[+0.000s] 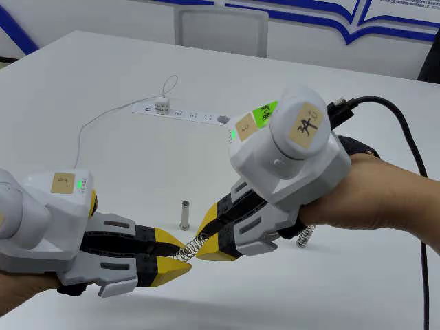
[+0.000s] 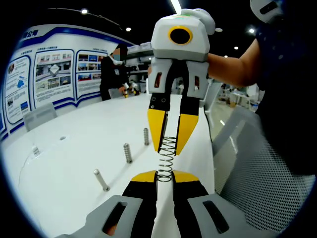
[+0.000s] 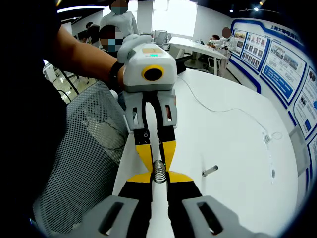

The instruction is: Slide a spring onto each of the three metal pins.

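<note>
- My left gripper [image 2: 164, 177] is clenched on one end of the spring [image 2: 167, 156].
- My right gripper [image 3: 158, 176] pinches the other end, so the spring spans the gap between both sets of tips, over the white table [image 1: 82, 82].
- A bare metal pin [image 1: 184, 214] stands upright just beyond the tips.

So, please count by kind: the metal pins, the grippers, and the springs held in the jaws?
metal pins: 3
grippers, left gripper and right gripper: 2
held spring: 1
Total: 6
</note>
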The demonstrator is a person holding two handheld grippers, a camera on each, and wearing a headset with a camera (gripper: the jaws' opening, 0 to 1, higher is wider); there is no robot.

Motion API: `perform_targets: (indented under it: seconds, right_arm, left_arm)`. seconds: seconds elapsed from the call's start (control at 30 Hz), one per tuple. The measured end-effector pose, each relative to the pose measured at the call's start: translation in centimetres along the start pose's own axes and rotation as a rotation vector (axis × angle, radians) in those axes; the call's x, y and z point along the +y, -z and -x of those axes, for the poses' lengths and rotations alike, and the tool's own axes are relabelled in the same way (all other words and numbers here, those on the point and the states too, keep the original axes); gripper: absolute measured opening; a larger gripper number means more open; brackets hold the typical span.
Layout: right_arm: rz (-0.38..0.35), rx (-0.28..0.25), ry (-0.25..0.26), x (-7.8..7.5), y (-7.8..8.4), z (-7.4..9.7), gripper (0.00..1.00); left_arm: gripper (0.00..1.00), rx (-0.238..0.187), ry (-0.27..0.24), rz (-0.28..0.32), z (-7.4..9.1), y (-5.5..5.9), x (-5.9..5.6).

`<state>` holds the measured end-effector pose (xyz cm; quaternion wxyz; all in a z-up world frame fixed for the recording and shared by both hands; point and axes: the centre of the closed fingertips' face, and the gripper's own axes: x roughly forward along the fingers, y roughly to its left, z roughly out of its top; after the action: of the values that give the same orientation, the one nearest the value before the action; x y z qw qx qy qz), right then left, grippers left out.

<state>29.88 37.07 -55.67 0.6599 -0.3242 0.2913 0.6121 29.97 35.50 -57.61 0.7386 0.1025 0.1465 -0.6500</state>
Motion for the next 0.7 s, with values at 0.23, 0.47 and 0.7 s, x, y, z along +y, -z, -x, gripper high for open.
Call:
perform_targets:
  seconds: [0.23,0.47,0.7]
  right_arm:
    - [0.018,0.018,-0.007,-0.02,-0.4,-0.09,0.11]
    - [0.028,0.035,-0.013,-0.03,-0.62,-0.22,0.11]
    - [0.032,0.048,-0.017,-0.02,-0.51,-0.43,0.11]
  left_arm:
    - [0.11,0.003,0.004,-0.002,-0.23,0.05,0.03]
    - [0.11,0.001,0.003,-0.005,-0.39,0.06,0.07]
    - [0.11,0.005,0.003,-0.005,-0.64,0.22,0.05]
